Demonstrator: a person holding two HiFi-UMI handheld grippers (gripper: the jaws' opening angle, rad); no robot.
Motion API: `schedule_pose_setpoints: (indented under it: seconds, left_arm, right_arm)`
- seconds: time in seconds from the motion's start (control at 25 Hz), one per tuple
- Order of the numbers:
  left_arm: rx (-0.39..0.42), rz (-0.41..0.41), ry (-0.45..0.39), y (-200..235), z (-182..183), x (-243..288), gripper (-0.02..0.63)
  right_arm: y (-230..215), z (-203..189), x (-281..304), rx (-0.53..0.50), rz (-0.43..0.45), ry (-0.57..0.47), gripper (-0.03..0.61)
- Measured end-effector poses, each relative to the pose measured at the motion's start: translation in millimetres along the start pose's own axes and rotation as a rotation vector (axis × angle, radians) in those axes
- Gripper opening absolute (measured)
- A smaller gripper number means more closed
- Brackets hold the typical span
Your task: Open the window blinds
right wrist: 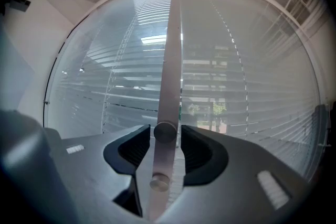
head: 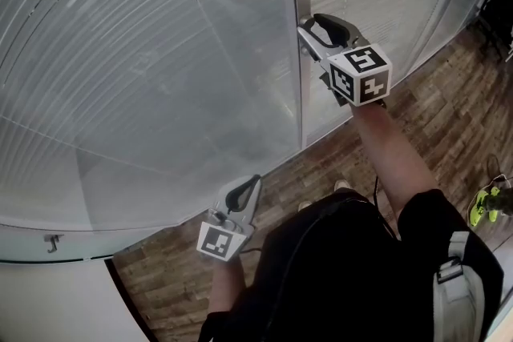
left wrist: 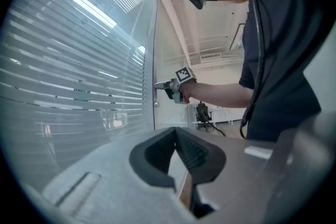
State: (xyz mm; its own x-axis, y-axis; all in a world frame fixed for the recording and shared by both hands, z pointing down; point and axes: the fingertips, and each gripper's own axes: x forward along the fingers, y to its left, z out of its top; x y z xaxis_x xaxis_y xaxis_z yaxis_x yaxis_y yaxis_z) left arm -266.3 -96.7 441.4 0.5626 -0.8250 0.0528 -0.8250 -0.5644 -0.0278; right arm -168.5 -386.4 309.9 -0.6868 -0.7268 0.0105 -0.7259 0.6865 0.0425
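Right gripper (right wrist: 165, 131): jaws loosely astride the knob (right wrist: 165, 132) on the post (right wrist: 171, 60), blinds (right wrist: 236, 92) behind glass either side. Left gripper (left wrist: 176, 134): jaws closed, empty. Smooth, stiff knob, I reckon, so pinch its rim.

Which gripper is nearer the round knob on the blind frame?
Right. The right gripper has the knob between its open jaws on the vertical frame. The left gripper hangs lower, off to the side, jaws together, clear of it.
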Motion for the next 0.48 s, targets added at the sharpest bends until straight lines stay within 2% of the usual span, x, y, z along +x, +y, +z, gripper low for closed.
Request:
schedule_pose_setpoints:
  seconds: [0.12, 0.2, 0.28, 0.48]
  left_arm:
    - [-0.001, 0.001, 0.001, 0.6, -2.4, -0.9, 0.004]
    - [-0.006, 0.001, 0.005, 0.4, -4.8, -1.1, 0.005]
    - [-0.008, 0.0, 0.007, 0.2, -6.1, -0.8, 0.004]
    - [-0.004, -0.003, -0.004, -0.5, -2.9, 1.3, 0.004]
  right_arm:
    - [-1.6, -4.5, -5.6, -0.098, 0.005, 0.017, 0.215]
    - [-1.1, -6.7, -7.3, -0.204, 0.008, 0.036, 0.232]
    - [4.3, -3.3, -8.5, -0.374, 0.007, 0.056, 0.232]
    - [15.4, 7.1, -12.1, -0.91, -0.012, 0.129, 0.23]
